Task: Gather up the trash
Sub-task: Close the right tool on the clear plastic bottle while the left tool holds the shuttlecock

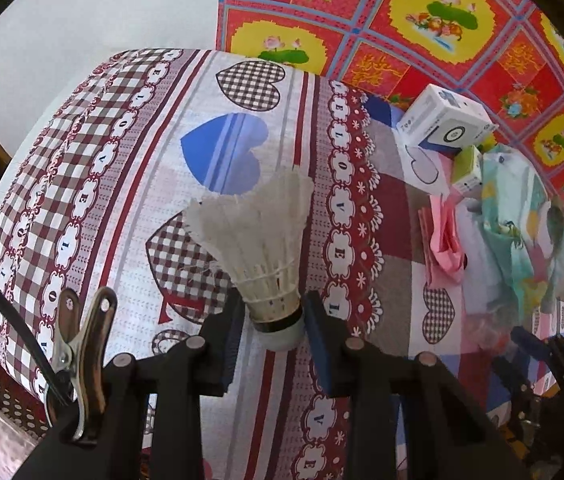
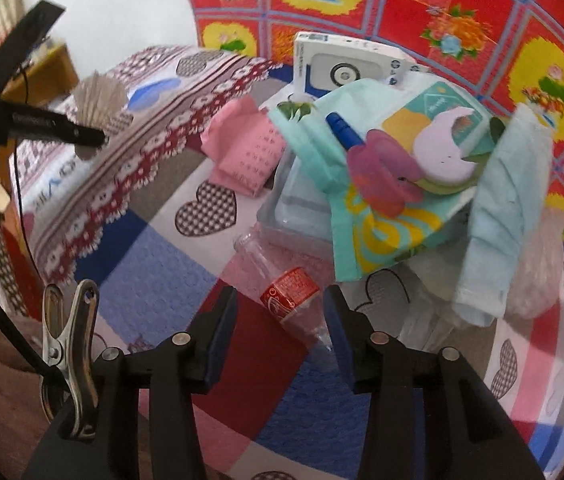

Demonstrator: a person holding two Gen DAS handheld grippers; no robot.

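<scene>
A white feather shuttlecock (image 1: 258,236) stands feathers-up between the pads of my left gripper (image 1: 272,320), which is shut on its cork base just above the heart-patterned cloth (image 1: 154,168). In the right wrist view that shuttlecock (image 2: 100,96) and the left gripper (image 2: 96,136) show at the upper left. My right gripper (image 2: 280,320) hangs open over a clear plastic bottle (image 2: 290,292) with a red label. The bottle lies on the cloth between the two fingers, and the pads stand apart from it.
Behind the bottle lies a pile: a teal patterned wrapper (image 2: 398,184), a clear plastic tray (image 2: 294,204), pink paper (image 2: 246,152), a pale blue sheet (image 2: 502,220) and a white box (image 2: 338,68). A red floral cloth (image 2: 442,8) rises behind.
</scene>
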